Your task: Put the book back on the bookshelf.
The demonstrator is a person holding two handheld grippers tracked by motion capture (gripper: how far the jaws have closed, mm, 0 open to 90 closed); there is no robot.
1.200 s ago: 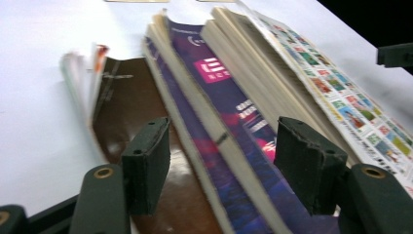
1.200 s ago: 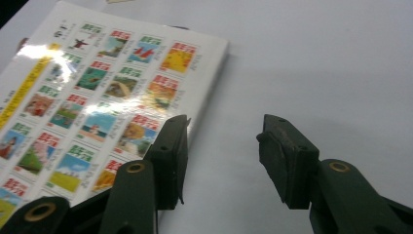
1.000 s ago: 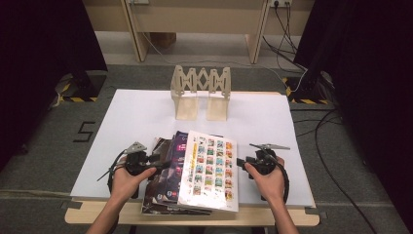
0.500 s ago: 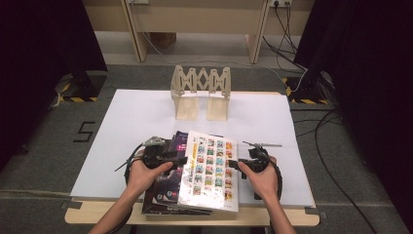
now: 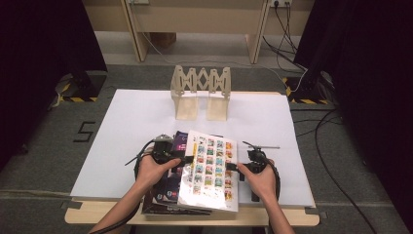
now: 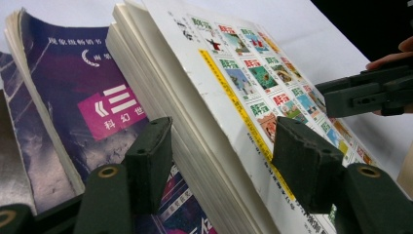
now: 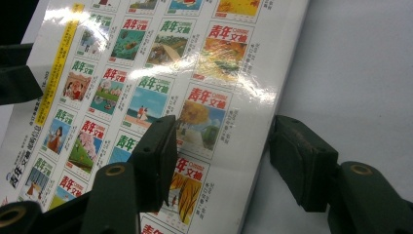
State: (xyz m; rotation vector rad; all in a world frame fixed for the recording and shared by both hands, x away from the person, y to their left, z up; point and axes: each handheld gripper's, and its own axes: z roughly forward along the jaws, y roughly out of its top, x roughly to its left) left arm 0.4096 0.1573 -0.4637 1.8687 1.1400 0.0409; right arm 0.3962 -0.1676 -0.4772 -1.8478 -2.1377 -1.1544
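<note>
White-covered book (image 5: 209, 170) with rows of small colour pictures lies lower centre of the high view, topmost of a fanned stack on the white table (image 5: 122, 122). Its long axis runs from the near edge toward the wooden rack (image 5: 200, 92) at upper centre, whose slots stand bare. A purple-covered book (image 6: 92, 112) lies under it. Two grippers flank it: the left gripper (image 5: 187, 160) spread astride its page edge, the right gripper (image 5: 233, 167) spread over its opposite edge, pads not pressing.

The thick glossy white book (image 5: 210, 170) bears a grid of small colourful cover pictures and a yellow stripe; just beside it, the purple paperback (image 5: 176, 146) shows a magenta patch with white lettering.
</note>
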